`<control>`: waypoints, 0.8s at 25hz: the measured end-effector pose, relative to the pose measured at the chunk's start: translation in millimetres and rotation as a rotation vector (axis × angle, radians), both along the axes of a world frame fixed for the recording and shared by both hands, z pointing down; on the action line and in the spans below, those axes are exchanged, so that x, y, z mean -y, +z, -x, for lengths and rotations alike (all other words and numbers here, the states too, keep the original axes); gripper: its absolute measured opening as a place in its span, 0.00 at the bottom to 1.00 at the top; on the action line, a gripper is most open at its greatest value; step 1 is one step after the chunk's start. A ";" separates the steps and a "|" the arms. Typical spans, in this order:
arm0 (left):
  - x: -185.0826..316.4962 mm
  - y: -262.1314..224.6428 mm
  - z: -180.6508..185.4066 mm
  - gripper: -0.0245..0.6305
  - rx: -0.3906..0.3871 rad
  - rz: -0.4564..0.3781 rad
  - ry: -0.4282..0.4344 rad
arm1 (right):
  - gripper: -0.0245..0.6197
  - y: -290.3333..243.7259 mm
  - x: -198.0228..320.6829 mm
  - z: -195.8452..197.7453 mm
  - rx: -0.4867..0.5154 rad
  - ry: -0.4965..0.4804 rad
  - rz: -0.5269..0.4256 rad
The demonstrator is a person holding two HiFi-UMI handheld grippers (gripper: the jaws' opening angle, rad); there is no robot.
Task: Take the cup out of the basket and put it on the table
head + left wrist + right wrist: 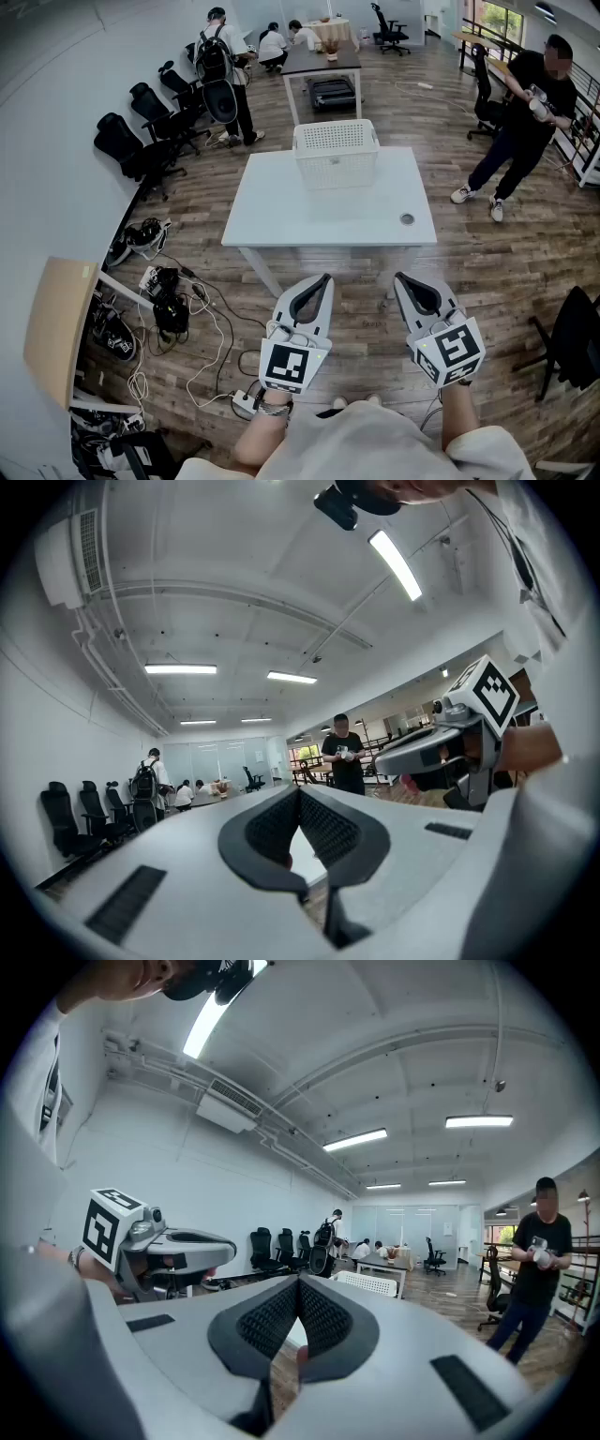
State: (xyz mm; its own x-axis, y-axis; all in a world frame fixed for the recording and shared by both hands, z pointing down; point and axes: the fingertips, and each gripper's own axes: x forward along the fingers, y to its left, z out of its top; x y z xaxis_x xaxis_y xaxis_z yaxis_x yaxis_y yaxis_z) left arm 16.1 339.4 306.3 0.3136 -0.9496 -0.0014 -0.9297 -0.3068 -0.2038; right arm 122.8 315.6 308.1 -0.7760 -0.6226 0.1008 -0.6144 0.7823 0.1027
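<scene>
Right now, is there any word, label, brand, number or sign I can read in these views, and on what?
No readable text in any view.
The left gripper and right gripper bear only black-and-white square markers: patterns, not words.
The basket and table show no print.

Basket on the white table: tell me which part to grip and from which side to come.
Probably the near long rim of the basket, from above on your side, one jaw inside, one outside: it stands upright, seems open-topped, and that thin wall faces you. The left gripper and right gripper are both shut; open one first.
</scene>
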 end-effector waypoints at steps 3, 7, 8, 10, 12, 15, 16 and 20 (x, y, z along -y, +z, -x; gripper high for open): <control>-0.3 -2.1 7.0 0.04 -0.011 -0.028 -0.005 | 0.06 -0.3 -1.4 4.0 -0.003 0.009 -0.004; -2.6 -0.5 14.9 0.04 -0.007 -0.012 0.003 | 0.06 2.0 -3.8 12.7 0.006 0.001 0.011; -3.7 0.0 17.9 0.04 -0.007 -0.006 0.004 | 0.06 1.5 -5.1 15.6 0.023 -0.006 0.021; -6.6 1.1 24.8 0.04 -0.006 0.006 0.006 | 0.06 -2.2 -7.8 20.4 0.056 -0.011 0.027; -9.5 3.0 30.5 0.04 -0.008 0.011 0.009 | 0.06 -5.4 -10.6 24.2 0.062 -0.006 0.017; -11.1 9.1 36.0 0.04 -0.008 0.021 0.015 | 0.06 -6.7 -16.1 29.8 0.084 -0.023 0.014; -11.1 11.1 37.6 0.04 -0.008 0.026 0.016 | 0.06 -5.9 -17.4 31.8 0.091 -0.030 0.017; -4.9 17.2 45.1 0.04 -0.003 0.036 0.018 | 0.06 -1.8 -11.1 41.3 0.108 -0.043 0.020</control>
State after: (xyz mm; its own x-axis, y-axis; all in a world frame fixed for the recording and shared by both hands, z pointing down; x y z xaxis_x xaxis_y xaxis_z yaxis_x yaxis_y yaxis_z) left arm -29.0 344.2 323.5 0.3311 -0.9430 0.0320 -0.9244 -0.3310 -0.1897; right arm 81.4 326.6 306.3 -0.8087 -0.5876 0.0271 -0.5872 0.8092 0.0218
